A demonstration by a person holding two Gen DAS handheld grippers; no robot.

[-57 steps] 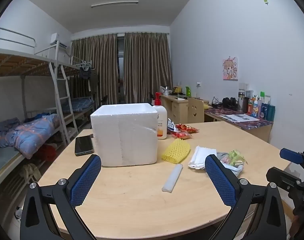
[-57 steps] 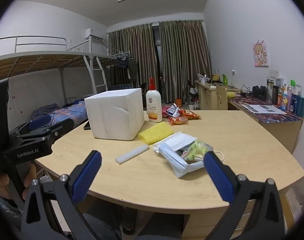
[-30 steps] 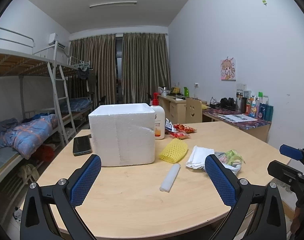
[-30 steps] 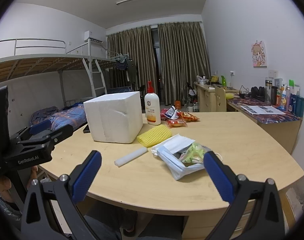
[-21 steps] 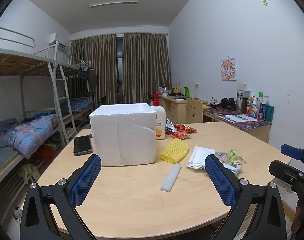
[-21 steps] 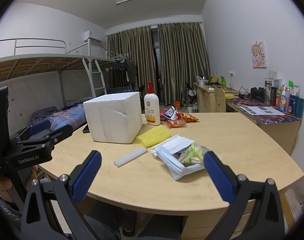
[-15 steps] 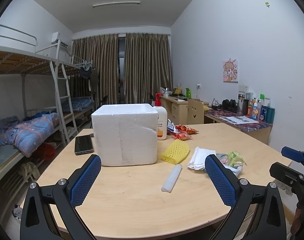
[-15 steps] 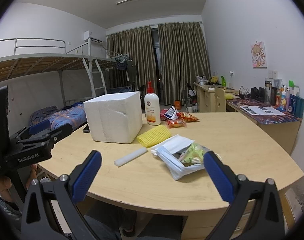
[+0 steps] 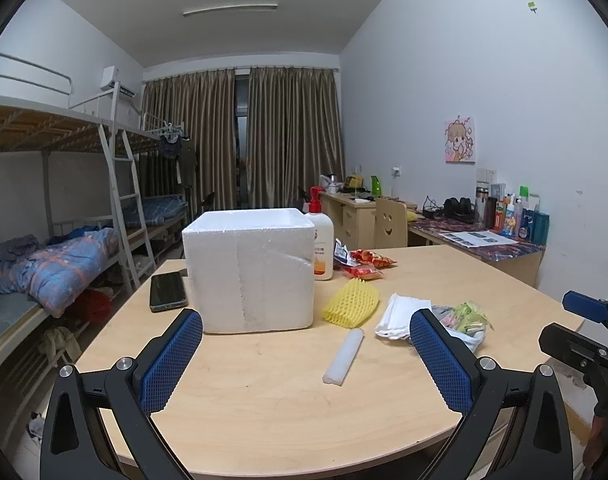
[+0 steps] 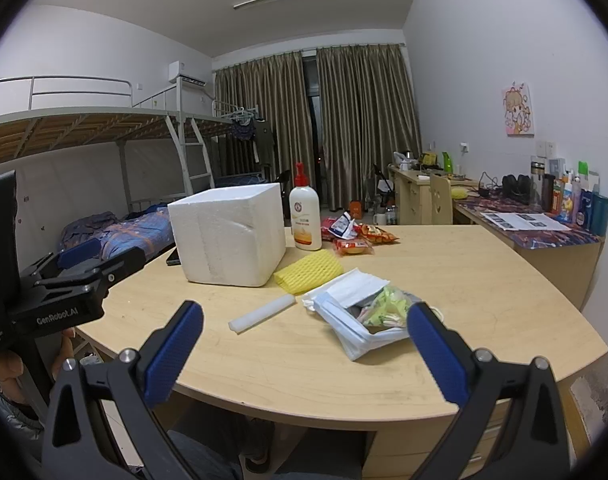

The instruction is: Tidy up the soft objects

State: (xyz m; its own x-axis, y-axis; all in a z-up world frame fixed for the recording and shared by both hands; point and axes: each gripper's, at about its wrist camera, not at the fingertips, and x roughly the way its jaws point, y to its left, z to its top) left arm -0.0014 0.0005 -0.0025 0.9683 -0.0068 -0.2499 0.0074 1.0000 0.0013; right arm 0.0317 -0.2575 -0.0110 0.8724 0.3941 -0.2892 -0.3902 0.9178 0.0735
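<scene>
A white foam box [image 9: 248, 272] [image 10: 228, 238] stands on the round wooden table [image 9: 284, 392] [image 10: 464, 280]. Right of it lie a yellow foam net [image 9: 351, 304] [image 10: 308, 271], a white foam stick [image 9: 344, 356] [image 10: 262, 313], a folded white cloth [image 9: 402, 310] [image 10: 354, 285] and a plastic bag with green bits [image 9: 466, 320] [image 10: 378, 316]. My left gripper [image 9: 306, 364] hovers open over the near table edge, empty. My right gripper [image 10: 304, 354] is open and empty too, in front of the bag.
A lotion pump bottle [image 9: 322, 242] [image 10: 305, 216] and red snack packets [image 9: 364, 262] [image 10: 354, 236] sit behind the box. A phone [image 9: 167, 291] lies left of it. A bunk bed [image 9: 44, 240] stands on the left, desks [image 9: 476, 240] along the right wall.
Both views shifted only slightly; the left gripper drifted a little. Nothing on the table moved and both grippers stayed open.
</scene>
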